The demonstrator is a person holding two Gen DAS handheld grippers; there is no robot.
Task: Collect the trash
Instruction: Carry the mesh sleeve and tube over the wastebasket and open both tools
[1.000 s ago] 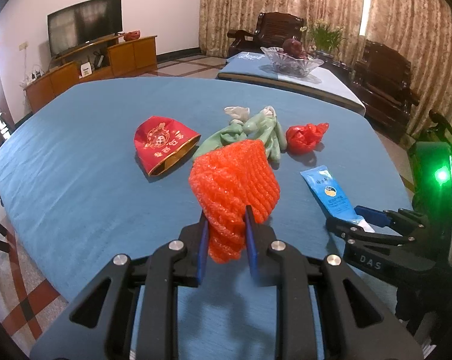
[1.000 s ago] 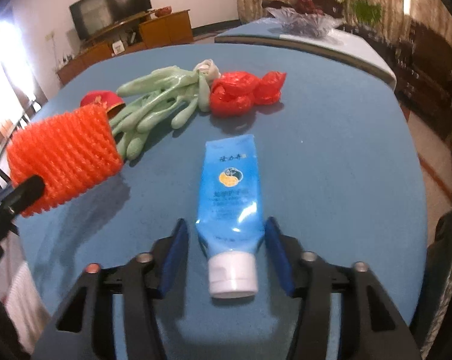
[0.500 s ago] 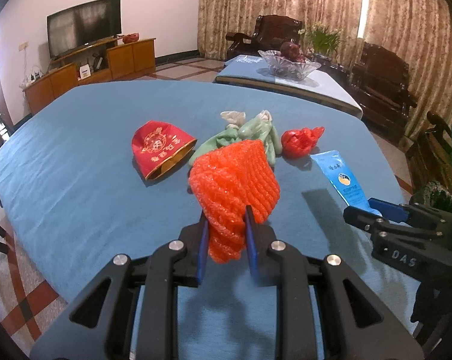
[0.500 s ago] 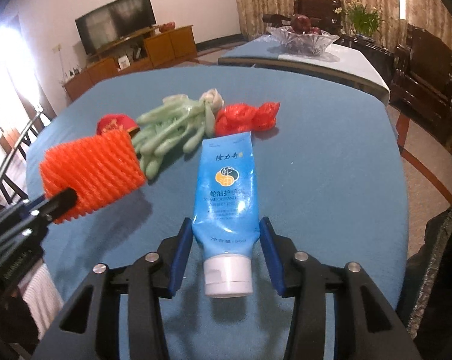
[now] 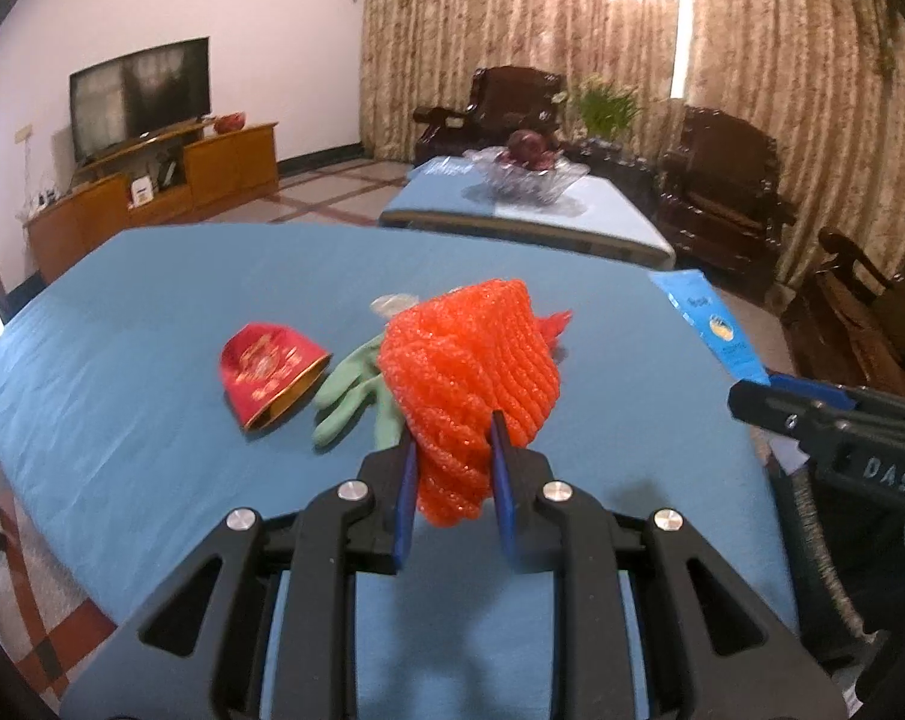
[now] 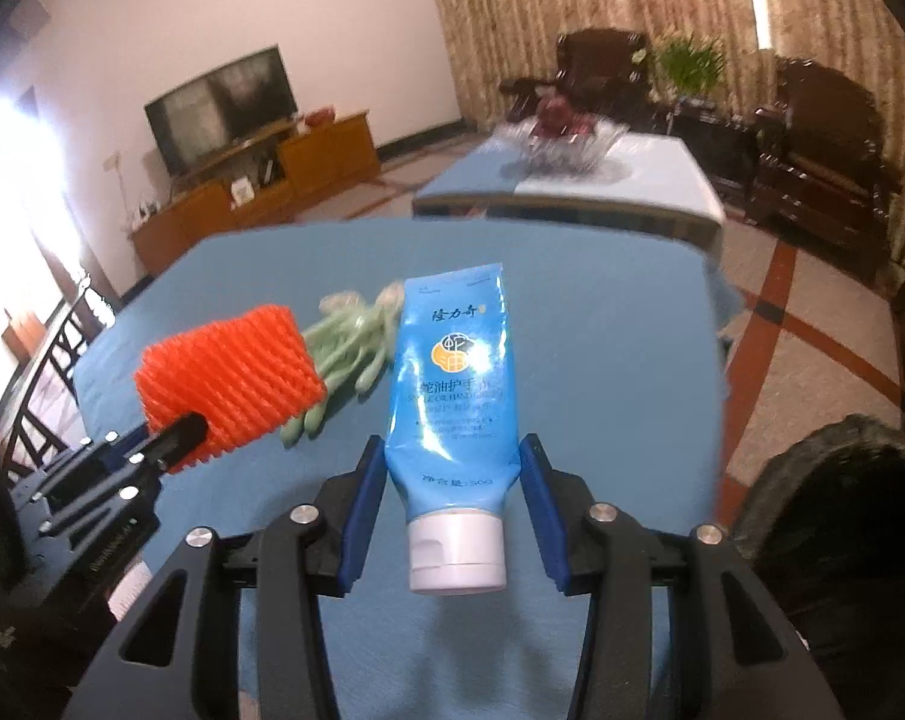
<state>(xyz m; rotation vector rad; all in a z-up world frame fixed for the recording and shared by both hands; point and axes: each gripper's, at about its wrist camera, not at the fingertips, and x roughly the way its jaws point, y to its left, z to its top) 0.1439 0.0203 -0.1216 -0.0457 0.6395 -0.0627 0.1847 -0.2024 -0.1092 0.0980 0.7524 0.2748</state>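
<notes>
Above the blue-clothed table, the left gripper is pinching a light, squashy orange foam fruit net by its lower end while the right gripper is clamping a slick, pliable blue hand-cream tube near its stiffer white cap, likely the surest hold.

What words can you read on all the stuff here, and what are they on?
"隆力奇": top of the blue tube held in the right claw.
"DAS": side of the right claw, seen from the left wrist view.
Smaller print on the tube: too blurred to read.
Gold pattern on the red pouch: unreadable.
</notes>
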